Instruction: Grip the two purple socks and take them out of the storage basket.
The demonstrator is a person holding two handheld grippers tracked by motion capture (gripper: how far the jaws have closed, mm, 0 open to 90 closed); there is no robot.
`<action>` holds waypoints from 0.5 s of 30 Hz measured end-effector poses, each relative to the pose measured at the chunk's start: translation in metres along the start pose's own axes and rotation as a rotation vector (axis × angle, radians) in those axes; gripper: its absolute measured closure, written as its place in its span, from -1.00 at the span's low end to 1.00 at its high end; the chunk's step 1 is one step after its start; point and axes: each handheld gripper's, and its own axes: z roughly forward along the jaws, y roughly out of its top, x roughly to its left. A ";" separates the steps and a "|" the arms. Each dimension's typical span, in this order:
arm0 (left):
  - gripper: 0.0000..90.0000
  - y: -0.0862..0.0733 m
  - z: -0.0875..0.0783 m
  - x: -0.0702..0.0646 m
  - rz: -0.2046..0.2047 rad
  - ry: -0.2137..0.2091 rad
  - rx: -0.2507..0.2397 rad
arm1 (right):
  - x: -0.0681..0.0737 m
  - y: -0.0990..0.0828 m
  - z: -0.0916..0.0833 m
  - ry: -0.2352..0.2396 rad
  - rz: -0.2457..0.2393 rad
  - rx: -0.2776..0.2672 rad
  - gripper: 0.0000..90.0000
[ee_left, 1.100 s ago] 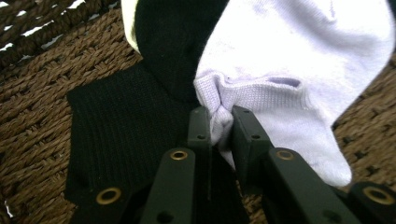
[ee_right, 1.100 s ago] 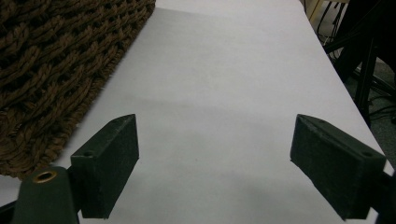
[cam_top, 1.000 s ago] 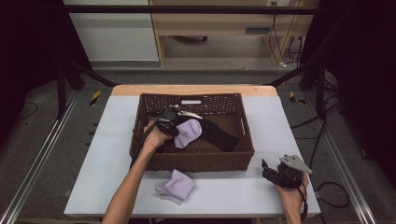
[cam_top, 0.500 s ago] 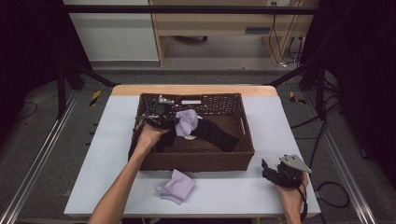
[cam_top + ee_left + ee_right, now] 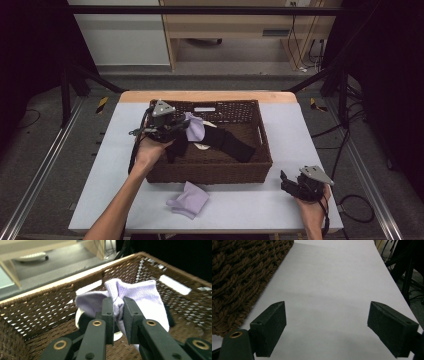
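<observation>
Left gripper (image 5: pixel 117 315): jaws pinched tight on a bunched fold of the lilac sock (image 5: pixel 140 296), held above the wicker basket (image 5: pixel 260 145) floor
Right gripper (image 5: pixel 327 327): jaws wide, nothing between them, resting over the white table (image 5: pixel 332 277) just beside the basket
Sock feel: light, soft, floppy; the loose end will likely dangle
Best hold: mid-fold, where the fabric bunches thick
Mate: second lilac sock (image 5: pixel 188 199) on the table in front of the basket

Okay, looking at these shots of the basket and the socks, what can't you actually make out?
- Pale thing under the held sock, left gripper view: sock and left tongs cover most of it.
- Black cloth in the basket, high view: too dark to tell what it is.
- Sock on the table, high view: crumpled, shape unclear.
- Right tongs, right gripper view: bottom edge cuts them off.
</observation>
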 end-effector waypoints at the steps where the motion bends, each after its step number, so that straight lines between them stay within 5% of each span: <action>1: 0.75 0.000 -0.008 -0.005 0.009 -0.008 -0.017 | 0.000 0.000 0.000 0.001 0.001 0.000 -0.65; 8: 0.75 0.001 -0.037 -0.019 -0.003 -0.053 -0.123 | 0.000 0.000 0.000 -0.001 0.001 0.001 -0.65; 15: 0.75 0.002 -0.071 -0.031 0.042 -0.080 -0.186 | 0.000 0.000 0.001 -0.002 -0.004 0.005 -0.66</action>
